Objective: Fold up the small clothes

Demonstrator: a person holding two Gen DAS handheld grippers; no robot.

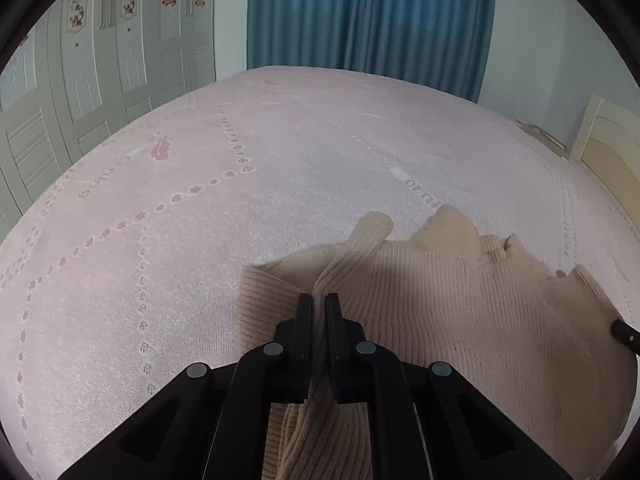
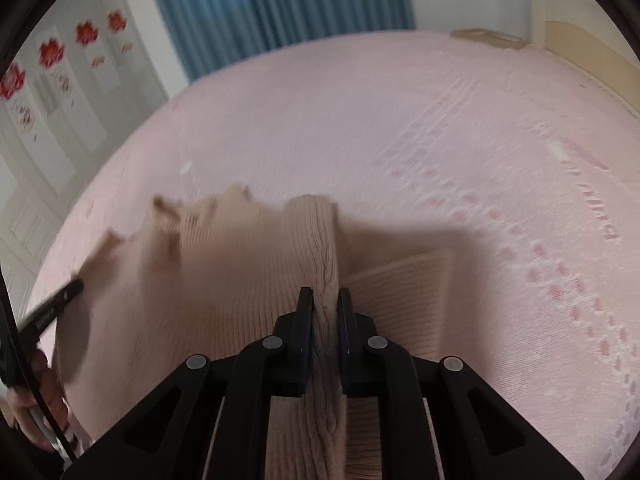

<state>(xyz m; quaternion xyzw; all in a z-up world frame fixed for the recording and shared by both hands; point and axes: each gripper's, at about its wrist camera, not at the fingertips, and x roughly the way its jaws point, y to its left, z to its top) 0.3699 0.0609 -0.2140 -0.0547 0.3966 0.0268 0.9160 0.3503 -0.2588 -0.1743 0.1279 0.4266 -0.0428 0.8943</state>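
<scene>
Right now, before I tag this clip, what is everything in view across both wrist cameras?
sweater: one, beige ribbed knit, on the bed, pinched at two spots and partly raised
bed cover: one, pink with darker pink dotted lines and lettering, under the sweater
curtain: one, blue, behind the bed
wardrobe: one, pale, with red flower stickers, left of the curtain
headboard: one, cream, at the far right edge of the bed
left tongs: one pair, black, shut on a sweater fold
right tongs: one pair, black, shut on a sweater fold
hand: one, holding the left tongs' handle, seen in the right wrist view
</scene>
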